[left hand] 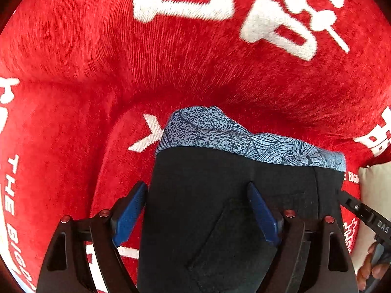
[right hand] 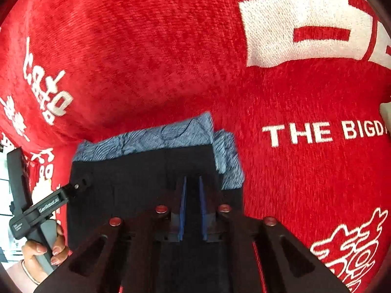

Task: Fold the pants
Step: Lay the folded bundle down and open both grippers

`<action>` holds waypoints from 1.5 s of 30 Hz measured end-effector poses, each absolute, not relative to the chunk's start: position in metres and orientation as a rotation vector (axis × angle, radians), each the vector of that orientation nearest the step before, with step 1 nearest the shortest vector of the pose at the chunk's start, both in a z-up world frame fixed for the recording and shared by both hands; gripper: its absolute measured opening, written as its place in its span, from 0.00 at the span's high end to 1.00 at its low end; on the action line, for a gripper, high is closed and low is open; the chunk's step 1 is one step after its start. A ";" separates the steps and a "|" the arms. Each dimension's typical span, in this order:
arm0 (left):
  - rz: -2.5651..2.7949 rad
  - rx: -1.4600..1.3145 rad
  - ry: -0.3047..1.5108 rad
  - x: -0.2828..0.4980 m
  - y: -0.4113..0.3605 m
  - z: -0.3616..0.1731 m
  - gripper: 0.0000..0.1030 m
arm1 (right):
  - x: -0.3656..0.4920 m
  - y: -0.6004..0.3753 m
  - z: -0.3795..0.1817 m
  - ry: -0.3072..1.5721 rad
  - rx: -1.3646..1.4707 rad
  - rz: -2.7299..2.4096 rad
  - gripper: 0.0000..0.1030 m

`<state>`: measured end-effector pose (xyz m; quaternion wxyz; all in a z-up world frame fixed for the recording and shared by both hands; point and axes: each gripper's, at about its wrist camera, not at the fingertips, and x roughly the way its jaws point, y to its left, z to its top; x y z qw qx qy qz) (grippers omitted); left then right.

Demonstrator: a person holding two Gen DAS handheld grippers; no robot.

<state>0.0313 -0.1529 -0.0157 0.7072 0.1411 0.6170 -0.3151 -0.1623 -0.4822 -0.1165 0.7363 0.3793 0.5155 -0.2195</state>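
in the left wrist view, the left claw (left hand: pixel 196 196) is standing spread wide over the black pants (left hand: pixel 220 207); its left finger is lying off the pants' left edge over the red blanket (left hand: pixel 97 73), its right finger resting on the dark cloth; nothing is being gripped; the pants are lying folded on the blanket, on top of a blue patterned garment (left hand: pixel 232 136) that is peeking out along their far edge; the other claw's tip is reaching in at the right edge.

in the right wrist view, the right claw (right hand: pixel 192 185) is pinching nearly closed, its blue pads narrowly apart with dark pants (right hand: pixel 136 171) cloth between them; the blue garment (right hand: pixel 171 134) is showing behind and to the right; the left claw (right hand: pixel 80 183) is touching the pants' left side, a hand (right hand: pixel 46 249) holding its handle.
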 end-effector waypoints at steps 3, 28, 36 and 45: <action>-0.693 0.375 1.332 0.023 -0.158 -0.007 0.16 | -0.162 -0.472 -0.111 1.150 0.835 -0.488 0.73; -0.723 0.594 1.328 -0.050 -0.136 0.033 0.16 | -0.210 -0.402 -0.085 1.154 0.834 -0.528 0.54; -0.753 0.655 1.284 -0.064 -0.128 0.015 0.01 | -0.216 -0.390 -0.105 1.151 0.820 -0.553 0.43; -0.743 0.669 1.298 -0.063 -0.132 0.017 0.01 | -0.227 -0.391 -0.115 1.152 0.887 -0.566 0.29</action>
